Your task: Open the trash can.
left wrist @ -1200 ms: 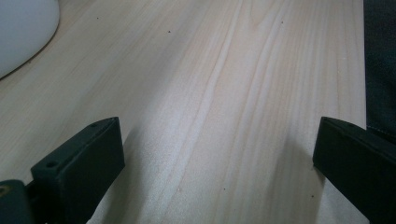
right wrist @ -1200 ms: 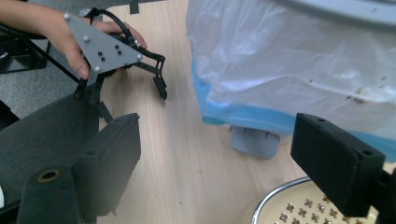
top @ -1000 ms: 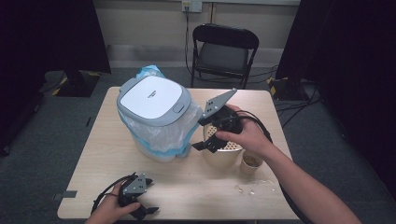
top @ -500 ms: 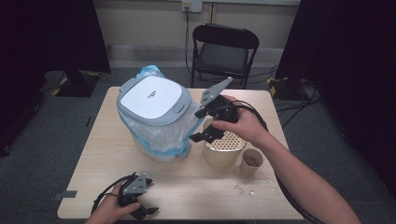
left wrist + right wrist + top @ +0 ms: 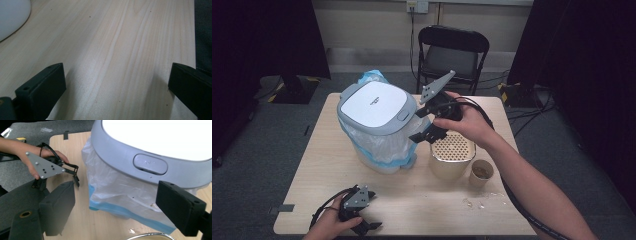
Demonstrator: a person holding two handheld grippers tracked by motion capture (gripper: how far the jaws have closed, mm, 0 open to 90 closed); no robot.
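Two grippers are at work, and only one has shifted. In the high view, the right gripper (image 5: 428, 122) has lifted off the cream perforated-top container (image 5: 452, 155), where it hovered a second ago, and now hangs beside the front edge of the grey-lidded trash bin (image 5: 376, 107), level with the lid's push button (image 5: 403, 115); its jaws stand apart with nothing between them. We read this as a move away from the container and toward opening the bin, so the next act is probably a press on that button. The small paper cup (image 5: 482, 173) stays just beside the container, and a few crumbs (image 5: 476, 202) lie on the table (image 5: 312, 165) nearby. The left gripper (image 5: 362, 220) rests near the table's near edge in the person's hand, in the same spot as before. In the left gripper view, we see both of its black jaws spread wide over bare wood, gripping nothing, with a white curve of the bin's base at the top left corner. In the right gripper view, the jaws frame the bin's button (image 5: 150, 164) and the plastic liner (image 5: 117, 187) with its blue hem; they are open and empty, the lid is shut, and the left gripper (image 5: 71, 173) shows farther off.
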